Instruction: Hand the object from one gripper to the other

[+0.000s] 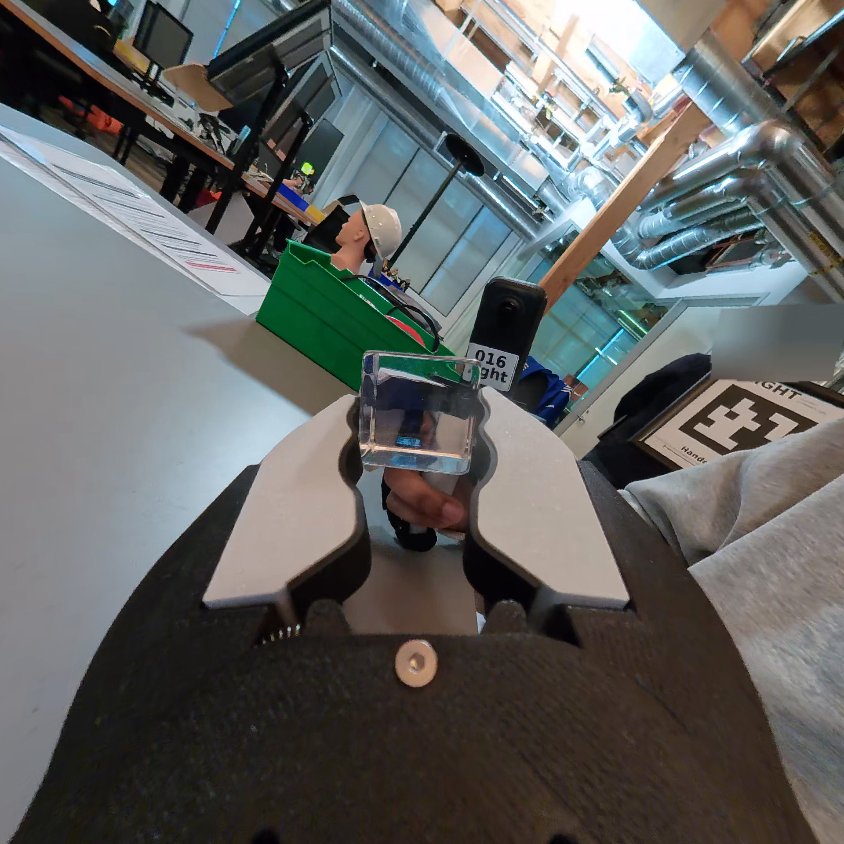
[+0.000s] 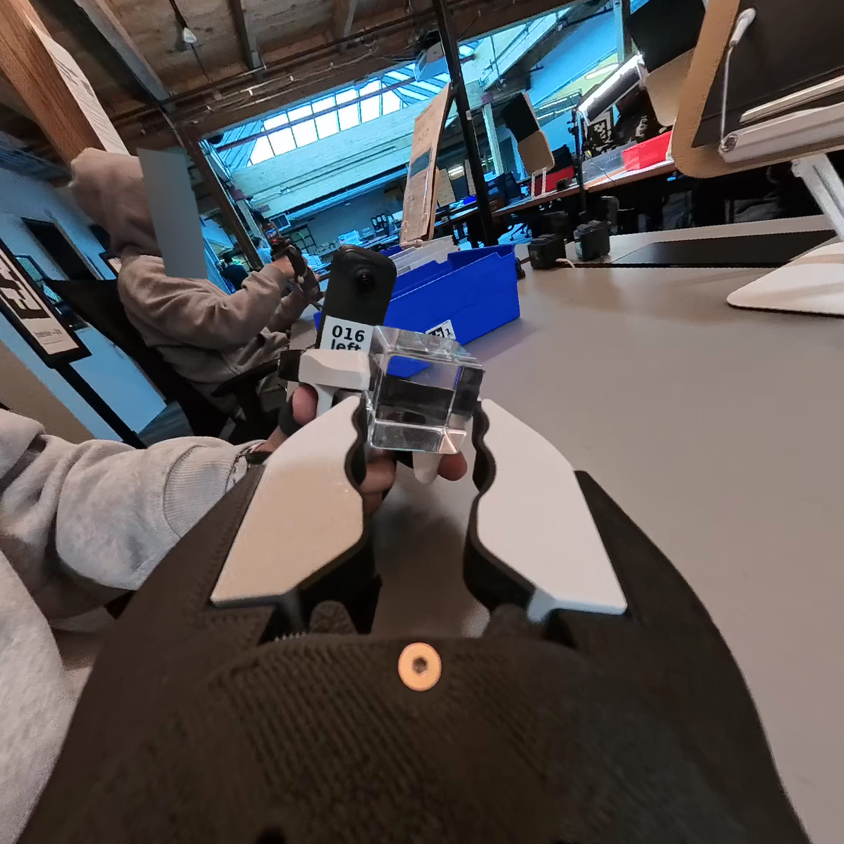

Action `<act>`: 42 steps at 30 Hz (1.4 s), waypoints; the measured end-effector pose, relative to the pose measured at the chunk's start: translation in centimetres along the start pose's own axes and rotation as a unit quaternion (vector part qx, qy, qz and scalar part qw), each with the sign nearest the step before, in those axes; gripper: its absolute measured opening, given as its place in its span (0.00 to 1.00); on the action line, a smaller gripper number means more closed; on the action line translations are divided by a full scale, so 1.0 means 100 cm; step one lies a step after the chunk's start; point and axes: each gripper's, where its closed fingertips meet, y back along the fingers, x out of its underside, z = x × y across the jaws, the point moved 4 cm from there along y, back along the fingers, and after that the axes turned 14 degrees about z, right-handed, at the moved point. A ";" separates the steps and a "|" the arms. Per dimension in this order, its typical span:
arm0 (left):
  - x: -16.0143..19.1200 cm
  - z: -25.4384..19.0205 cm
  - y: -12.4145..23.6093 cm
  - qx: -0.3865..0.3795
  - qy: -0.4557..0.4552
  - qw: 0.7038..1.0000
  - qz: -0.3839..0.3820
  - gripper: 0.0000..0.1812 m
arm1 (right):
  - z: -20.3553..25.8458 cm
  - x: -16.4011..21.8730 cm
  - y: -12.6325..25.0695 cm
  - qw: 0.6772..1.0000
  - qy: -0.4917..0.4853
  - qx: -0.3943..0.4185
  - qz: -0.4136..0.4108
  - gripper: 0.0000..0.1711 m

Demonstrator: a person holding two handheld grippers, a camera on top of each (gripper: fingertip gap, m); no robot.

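A clear glass-like cube [image 1: 418,415] sits between the tips of both grippers, held up above the grey table [image 1: 91,365]. In the left wrist view my left gripper [image 1: 418,424] has both pads against the cube's sides and is shut on it. In the right wrist view my right gripper [image 2: 420,424] closes on the same cube [image 2: 420,397] from the opposite side. One white finger of the left gripper [image 2: 333,370] lies against the cube's upper left. Each gripper's black camera [image 1: 507,315] faces the other. A hand [image 1: 424,507] shows below the cube.
A green bin [image 1: 329,319] stands on the table behind the cube, with a mannequin head in a white helmet [image 1: 379,228] beyond. A blue bin [image 2: 447,292] and a monitor foot [image 2: 785,287] stand on the table [image 2: 639,411]. A person in a grey hoodie [image 2: 182,297] sits at the left. Both grippers' tips are close together, under 4 cm apart.
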 end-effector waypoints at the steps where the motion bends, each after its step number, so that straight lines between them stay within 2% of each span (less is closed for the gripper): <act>1: 0.000 0.000 0.000 -0.003 -0.002 1.000 0.001 0.26 | 0.000 0.000 0.000 1.000 -0.001 0.000 0.000 0.26; 5: 0.002 0.005 -0.001 -0.050 -0.015 0.999 0.009 0.28 | -0.003 0.003 0.000 1.000 0.007 0.025 0.013 0.26; 8: 0.002 0.012 0.000 -0.084 -0.014 0.996 0.011 0.37 | -0.009 0.003 0.001 0.998 0.015 0.058 0.018 0.25; 10: 0.003 0.017 0.001 -0.099 -0.005 0.995 0.011 0.39 | -0.017 0.004 0.005 0.995 0.015 0.096 0.027 0.25; 11: 0.004 0.018 0.001 -0.100 0.002 0.995 0.016 0.38 | -0.022 0.005 0.010 0.991 0.012 0.132 0.031 0.01; 12: 0.005 0.019 0.001 -0.095 0.009 0.995 0.023 0.37 | -0.026 0.004 0.014 0.988 0.016 0.150 0.029 0.00; 16: 0.016 0.025 -0.006 -0.092 0.048 0.993 0.059 0.32 | -0.033 -0.001 0.022 0.985 0.017 0.172 0.031 0.00; 22: 0.018 0.026 -0.007 -0.122 0.031 0.990 0.071 0.33 | -0.046 -0.002 0.030 0.977 0.008 0.210 0.033 0.00; 24: 0.018 0.028 -0.007 -0.126 0.039 0.989 0.067 0.31 | -0.048 -0.001 0.030 0.975 0.000 0.220 0.031 0.05; 42: 0.015 0.031 0.002 -0.106 0.067 0.991 0.035 0.29 | -0.054 -0.004 0.033 0.982 -0.049 0.180 -0.003 0.10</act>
